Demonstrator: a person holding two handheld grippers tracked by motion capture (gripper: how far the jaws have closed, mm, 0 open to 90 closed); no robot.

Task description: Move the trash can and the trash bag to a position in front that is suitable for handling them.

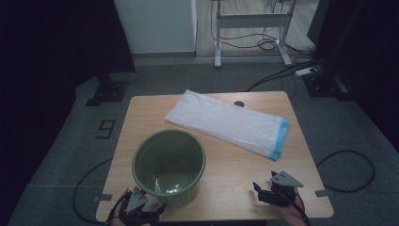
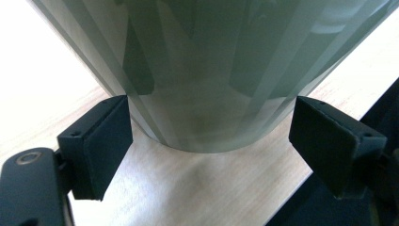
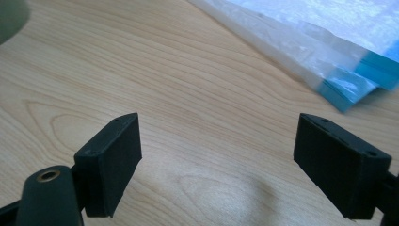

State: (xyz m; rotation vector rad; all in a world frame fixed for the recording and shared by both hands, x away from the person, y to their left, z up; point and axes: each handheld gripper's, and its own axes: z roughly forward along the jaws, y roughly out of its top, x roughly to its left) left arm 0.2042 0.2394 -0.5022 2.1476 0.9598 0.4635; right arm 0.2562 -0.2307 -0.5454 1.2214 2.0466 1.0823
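Two hand-held grippers sit at the near edge of a small wooden table (image 1: pixel 226 174). Nearest on the left, the left gripper (image 2: pixel 209 141) has its jaws spread wide on either side of the base of a green ribbed bin (image 1: pixel 169 165), which stands upright toward the near left of the table; the pads are close to its wall but, as far as the left gripper view shows, not pressing it. On the right, the right gripper (image 1: pixel 270 188) hovers over bare wood, jaws released and holding nothing. Farther back, a folded white plastic bag with a blue edge (image 1: pixel 230 123) lies flat, well apart from both. Risks, as a judgement: the bin's wall is smooth and tapers, so a low squeeze could slip or tip it toward the table edge; the thin bag may slide instead of lifting.
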